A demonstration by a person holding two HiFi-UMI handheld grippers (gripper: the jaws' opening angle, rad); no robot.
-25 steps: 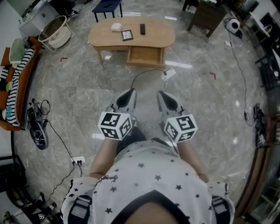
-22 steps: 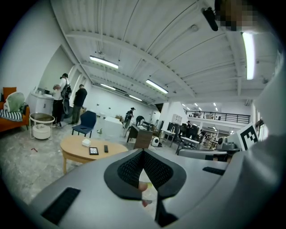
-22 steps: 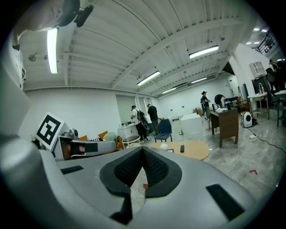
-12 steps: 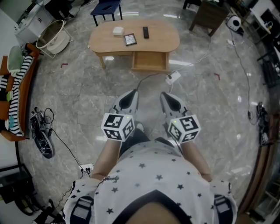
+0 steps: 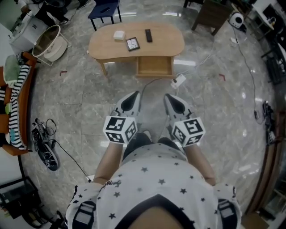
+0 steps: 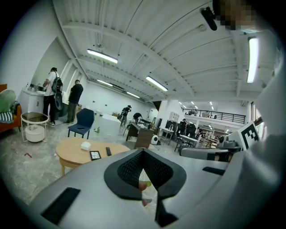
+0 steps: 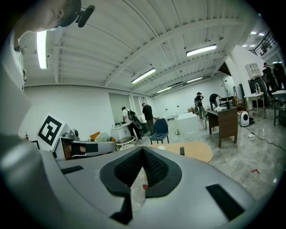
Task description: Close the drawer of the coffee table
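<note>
The oval wooden coffee table (image 5: 161,44) stands on the marble floor well ahead of me. Its drawer (image 5: 154,66) is pulled out toward me on the near side and looks empty. My left gripper (image 5: 132,98) and right gripper (image 5: 171,101) are held side by side at waist height, both shut with nothing between the jaws, far short of the table. In the left gripper view the left gripper (image 6: 143,153) points at the table (image 6: 73,152). The right gripper (image 7: 143,151) has the table (image 7: 196,152) just right of its jaws.
A white box (image 5: 119,35), a dark framed tile (image 5: 132,43) and a remote (image 5: 148,35) lie on the tabletop. A white power strip (image 5: 178,81) with its cable lies on the floor before the drawer. A blue stool (image 5: 103,8) stands behind; an orange sofa (image 5: 11,107) stands at left.
The table and its open drawer have come nearer and lower in the head view as I walk toward them. Both grippers stay shut and level before my body.
</note>
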